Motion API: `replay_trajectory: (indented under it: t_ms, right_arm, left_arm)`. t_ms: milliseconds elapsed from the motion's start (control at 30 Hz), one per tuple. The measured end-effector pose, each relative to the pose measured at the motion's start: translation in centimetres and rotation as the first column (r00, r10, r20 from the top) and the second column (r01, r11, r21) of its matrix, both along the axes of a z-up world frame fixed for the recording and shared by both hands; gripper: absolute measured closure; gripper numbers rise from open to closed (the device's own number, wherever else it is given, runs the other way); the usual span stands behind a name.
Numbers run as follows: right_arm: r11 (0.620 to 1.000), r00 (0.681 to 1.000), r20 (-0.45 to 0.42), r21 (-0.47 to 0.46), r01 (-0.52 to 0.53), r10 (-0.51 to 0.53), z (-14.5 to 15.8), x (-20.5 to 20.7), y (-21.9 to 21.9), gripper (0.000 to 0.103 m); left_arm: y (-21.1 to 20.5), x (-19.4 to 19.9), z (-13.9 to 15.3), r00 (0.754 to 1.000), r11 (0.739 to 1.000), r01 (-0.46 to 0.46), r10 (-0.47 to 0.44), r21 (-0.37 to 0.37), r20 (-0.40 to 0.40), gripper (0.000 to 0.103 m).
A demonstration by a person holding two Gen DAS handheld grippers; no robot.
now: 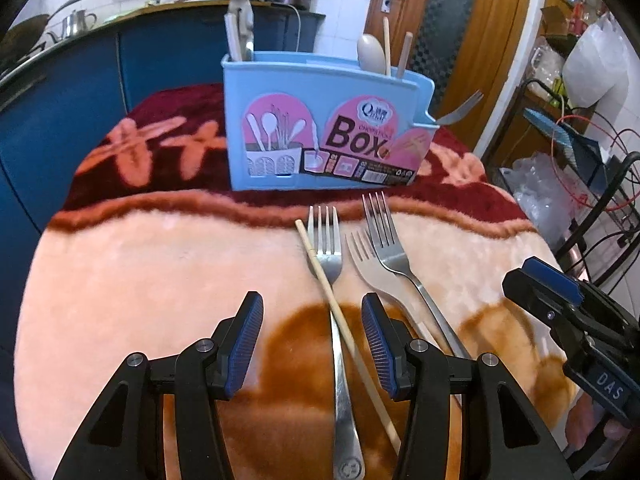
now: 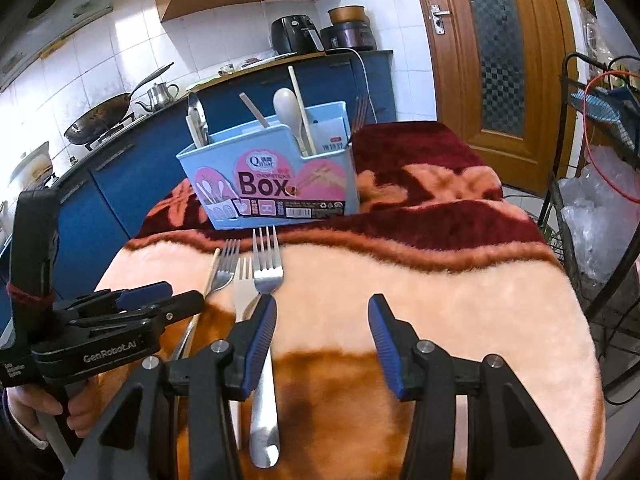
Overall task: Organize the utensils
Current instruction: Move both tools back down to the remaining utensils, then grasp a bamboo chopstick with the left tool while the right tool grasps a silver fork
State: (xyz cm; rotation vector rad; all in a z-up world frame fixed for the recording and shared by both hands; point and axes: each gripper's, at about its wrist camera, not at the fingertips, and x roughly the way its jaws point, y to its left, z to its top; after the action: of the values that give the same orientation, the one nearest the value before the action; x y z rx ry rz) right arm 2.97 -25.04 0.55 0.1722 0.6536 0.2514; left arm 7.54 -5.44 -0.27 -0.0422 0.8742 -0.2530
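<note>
A light blue utensil box (image 1: 320, 128) stands on the blanket, also in the right wrist view (image 2: 272, 184); it holds tongs, a white spoon, chopsticks and a fork. Three metal forks (image 1: 328, 248) lie in front of it, with one wooden chopstick (image 1: 344, 328) across the leftmost fork. My left gripper (image 1: 312, 344) is open, its jaws on either side of that fork's handle and the chopstick. My right gripper (image 2: 322, 344) is open and empty, with the rightmost fork (image 2: 266, 280) by its left finger. The left gripper (image 2: 132, 304) shows at the left of the right wrist view.
A pink, brown and dark red blanket (image 2: 460, 300) covers the table. Blue kitchen cabinets (image 2: 120, 184) with a wok and kettle stand behind. A wooden door (image 2: 492, 52) is at the back right. A metal rack (image 2: 600, 184) with plastic bags and cables stands right of the table.
</note>
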Motion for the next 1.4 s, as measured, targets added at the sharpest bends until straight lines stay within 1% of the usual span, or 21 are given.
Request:
replay_trajectory:
  t_ms: [133, 200, 267, 300, 367, 467, 533, 733, 833, 967, 1100, 1200, 1233, 1333, 1400]
  right_arm:
    - [1.000, 1.000, -0.015, 0.016, -0.007, 0.008, -0.7, 0.6, -0.4, 0.052]
    - [1.000, 1.000, -0.025, 0.024, -0.010, 0.010, -1.1, 0.9, -0.5, 0.052]
    - [0.999, 0.999, -0.031, 0.032, -0.014, 0.015, -1.4, 1.1, -0.6, 0.052]
    - [0.999, 0.999, -0.033, 0.034, -0.016, 0.017, -1.4, 1.2, -0.7, 0.052]
    - [0.999, 0.999, -0.034, 0.037, -0.017, 0.018, -1.6, 1.4, -0.7, 0.052]
    - [0.999, 0.999, -0.038, 0.041, -0.017, 0.019, -1.7, 1.5, -0.7, 0.052]
    - [0.999, 0.999, -0.037, 0.043, -0.016, 0.017, -1.7, 1.4, -0.7, 0.052]
    - [0.999, 0.999, -0.028, 0.049, -0.022, 0.023, -1.2, 0.5, -0.3, 0.051]
    - [0.998, 0.999, -0.035, 0.053, -0.037, 0.039, -1.0, 0.0, 0.2, 0.051]
    - [0.997, 0.998, -0.042, 0.050, -0.051, 0.053, -0.8, -0.3, 1.0, 0.051]
    - [0.997, 0.996, -0.056, 0.047, -0.068, 0.070, -0.9, -0.4, 1.8, 0.051]
    - [0.996, 0.994, -0.074, 0.031, -0.079, 0.081, -0.9, -0.3, 2.3, 0.051]
    - [0.996, 0.993, -0.080, 0.029, -0.085, 0.087, -0.8, -0.2, 2.4, 0.051]
    - [0.992, 0.986, -0.114, 0.026, -0.122, 0.124, -0.5, 0.9, 2.6, 0.051]
    - [0.990, 0.982, -0.130, 0.009, -0.140, 0.140, -0.3, 1.7, 2.7, 0.051]
  left_arm:
    - [-0.3, 1.2, -0.4, 1.000, 1.000, 0.005, -0.005, -0.012, -0.018, 0.051]
    - [-0.3, 1.8, -0.5, 1.000, 1.000, 0.008, -0.008, -0.021, -0.024, 0.058]
    - [-0.2, 2.4, -0.8, 0.999, 0.999, 0.010, -0.011, -0.038, -0.043, 0.070]
    - [-0.2, 2.7, -1.0, 0.999, 0.999, 0.011, -0.014, -0.049, -0.053, 0.074]
    - [0.1, 3.1, -1.2, 0.998, 0.997, 0.004, -0.009, -0.076, -0.068, 0.088]
    - [0.8, 3.4, -1.2, 0.996, 0.990, -0.002, -0.010, -0.143, -0.085, 0.096]
    - [1.2, 3.3, -1.0, 0.996, 0.987, -0.016, 0.002, -0.160, -0.085, 0.099]
    - [2.9, 2.1, 0.5, 0.998, 0.981, -0.051, 0.044, -0.188, -0.038, 0.099]
    - [3.7, 1.4, 0.9, 0.998, 0.983, -0.068, 0.065, -0.170, -0.026, 0.099]
    - [4.8, 0.9, 0.3, 0.995, 0.983, -0.097, 0.090, -0.153, -0.050, 0.099]
    - [6.0, 0.8, -0.9, 0.989, 0.984, -0.125, 0.114, -0.126, -0.092, 0.098]
    - [6.4, 1.0, -1.6, 0.987, 0.986, -0.119, 0.104, -0.117, -0.126, 0.097]
    - [6.4, 1.0, -1.6, 0.988, 0.987, -0.108, 0.093, -0.117, -0.127, 0.097]
    - [6.1, 1.4, -1.4, 0.989, 0.994, -0.063, 0.050, -0.088, -0.140, 0.095]
    - [6.1, 1.8, -1.4, 0.988, 0.996, -0.034, 0.021, -0.081, -0.154, 0.093]
